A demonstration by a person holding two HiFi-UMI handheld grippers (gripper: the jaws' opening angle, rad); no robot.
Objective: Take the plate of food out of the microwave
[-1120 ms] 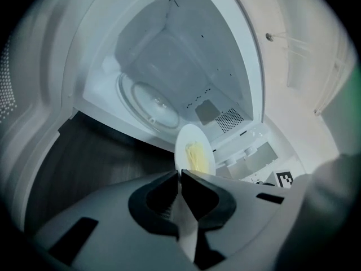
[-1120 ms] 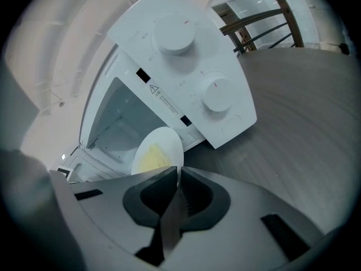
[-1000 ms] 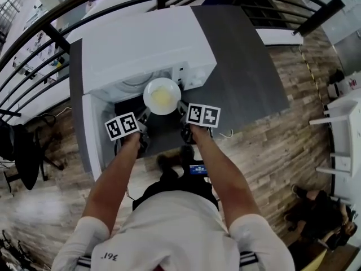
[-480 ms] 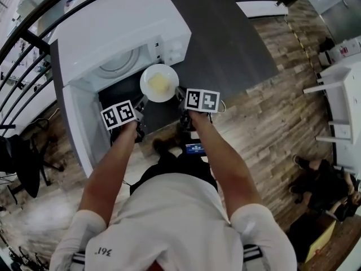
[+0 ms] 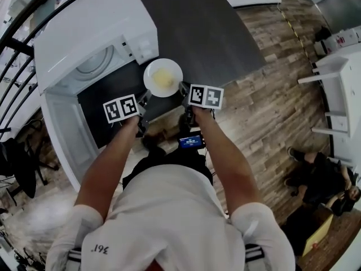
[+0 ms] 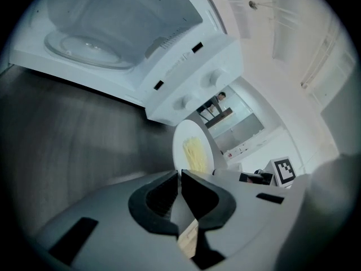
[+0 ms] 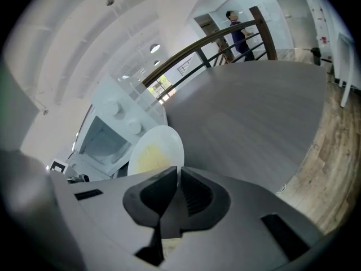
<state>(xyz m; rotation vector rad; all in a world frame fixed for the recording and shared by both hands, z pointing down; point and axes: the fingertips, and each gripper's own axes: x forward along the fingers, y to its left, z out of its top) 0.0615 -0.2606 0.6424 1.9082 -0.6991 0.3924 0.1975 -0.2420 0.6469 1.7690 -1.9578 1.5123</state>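
Plate of food gripped by left tongs, right tongs, microwave open

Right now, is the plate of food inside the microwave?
No, the plate of food is outside the open microwave, above the dark table.
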